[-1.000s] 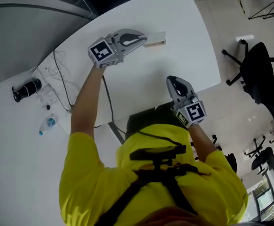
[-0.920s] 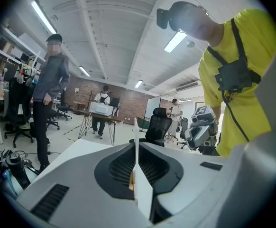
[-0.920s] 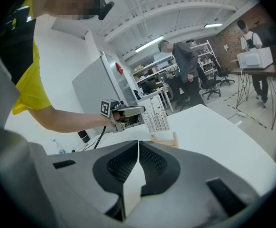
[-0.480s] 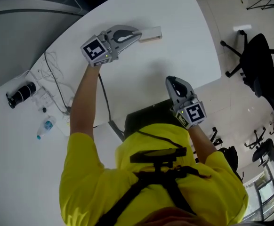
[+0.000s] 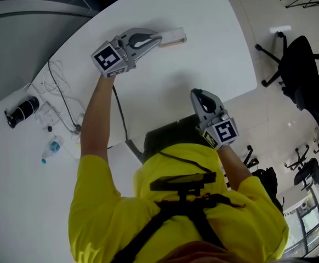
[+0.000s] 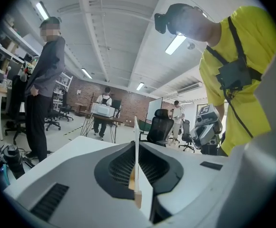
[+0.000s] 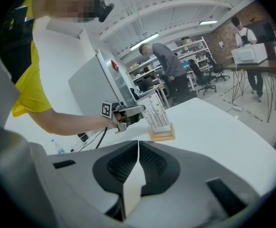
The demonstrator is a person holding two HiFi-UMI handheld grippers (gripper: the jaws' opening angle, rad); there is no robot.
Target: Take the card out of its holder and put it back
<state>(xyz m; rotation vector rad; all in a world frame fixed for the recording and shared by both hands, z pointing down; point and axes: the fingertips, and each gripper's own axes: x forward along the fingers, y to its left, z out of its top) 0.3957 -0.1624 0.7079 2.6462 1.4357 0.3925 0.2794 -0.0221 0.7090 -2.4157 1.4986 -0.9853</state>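
**Hardly any move: left gripper stays pinched on the card**

Hardly anything has moved since a second ago. The left gripper (image 5: 158,38) still has its tip at the card holder (image 5: 174,37). The right gripper (image 5: 197,95) still hangs by the close edge of the white table (image 5: 220,43).

The card (image 6: 136,127) stands straight up, with its long side going up and down. Its thin edge faces the left gripper's camera. The left jaws are closed on it, one on each side. In the head view the holder lies with its long side in line with the left gripper.

Only the right gripper view shows the holder from the side. It has a wooden base (image 7: 162,136) with cards (image 7: 157,112) standing in it, and the left gripper's tip is at their top. I cannot tell if the pinched card is out of its slot.

Close to the yellow shirt (image 5: 176,201), the right arm (image 5: 231,158) is bent. Its gripper's jaws are pressed together with nothing between them. Farther off, the left arm (image 5: 96,111) reaches straight out across the table to the holder.
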